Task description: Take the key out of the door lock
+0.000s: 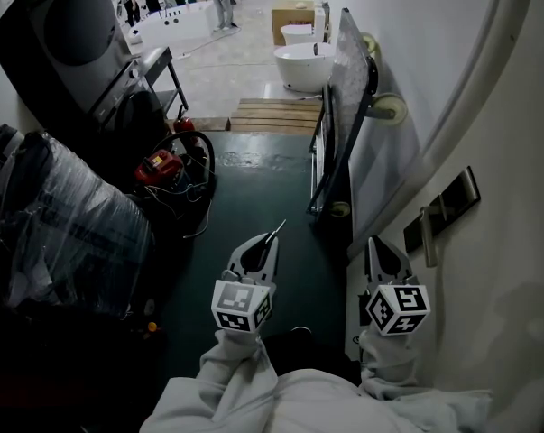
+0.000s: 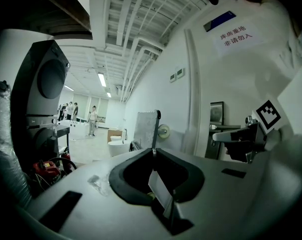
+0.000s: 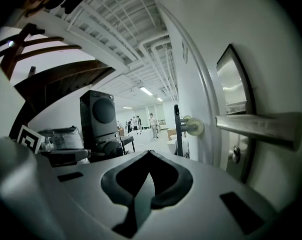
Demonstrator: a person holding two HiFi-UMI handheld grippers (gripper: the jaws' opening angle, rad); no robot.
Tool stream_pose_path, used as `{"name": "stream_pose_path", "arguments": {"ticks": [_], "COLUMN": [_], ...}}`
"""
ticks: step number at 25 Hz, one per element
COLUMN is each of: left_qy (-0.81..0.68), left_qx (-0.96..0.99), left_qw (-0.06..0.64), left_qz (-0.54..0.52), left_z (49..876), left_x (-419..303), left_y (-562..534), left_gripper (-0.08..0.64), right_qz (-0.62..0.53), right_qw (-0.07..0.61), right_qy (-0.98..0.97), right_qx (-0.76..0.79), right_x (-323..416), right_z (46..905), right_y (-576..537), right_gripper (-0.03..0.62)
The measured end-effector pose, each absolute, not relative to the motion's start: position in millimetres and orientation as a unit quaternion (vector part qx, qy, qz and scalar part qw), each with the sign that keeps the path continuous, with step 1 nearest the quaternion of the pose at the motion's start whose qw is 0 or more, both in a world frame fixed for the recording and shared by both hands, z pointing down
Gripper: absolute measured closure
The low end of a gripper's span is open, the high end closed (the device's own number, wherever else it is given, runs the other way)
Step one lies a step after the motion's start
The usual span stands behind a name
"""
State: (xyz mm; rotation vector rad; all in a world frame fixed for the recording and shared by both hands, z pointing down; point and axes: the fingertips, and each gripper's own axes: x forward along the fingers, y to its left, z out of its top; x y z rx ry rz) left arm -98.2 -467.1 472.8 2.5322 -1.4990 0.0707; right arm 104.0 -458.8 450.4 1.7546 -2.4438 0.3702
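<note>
Beside the white door [image 1: 497,278], the left gripper [image 1: 272,240] was closed on the key [image 1: 279,227], pinching it at the jaw tips, well apart from the door lock [image 3: 235,154] below the lever handle [image 3: 258,125]. The right gripper [image 3: 149,153] hung near that handle, jaws pressed together and empty.

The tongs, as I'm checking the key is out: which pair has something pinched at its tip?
The left tongs: shut on a thin metal sliver, seemingly the key, poking past their tips. The right tongs, by the door handle, pinch nothing.
</note>
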Motion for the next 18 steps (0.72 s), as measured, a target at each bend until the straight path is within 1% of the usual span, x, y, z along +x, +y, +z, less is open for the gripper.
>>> {"name": "stream_pose_path", "arguments": {"ticks": [18], "left_qy": [-0.491], "left_qx": [0.863], "left_qw": [0.115], "left_qz": [0.029], "left_z": [480], "left_x": [-87], "left_y": [-476], "left_gripper": [0.534], "right_qz": [0.118], "right_qw": [0.070], "right_qy": [-0.797], "right_qx": [0.588], "right_x": [110], "right_z": [455], "right_y": [-459], "right_gripper": [0.541]}}
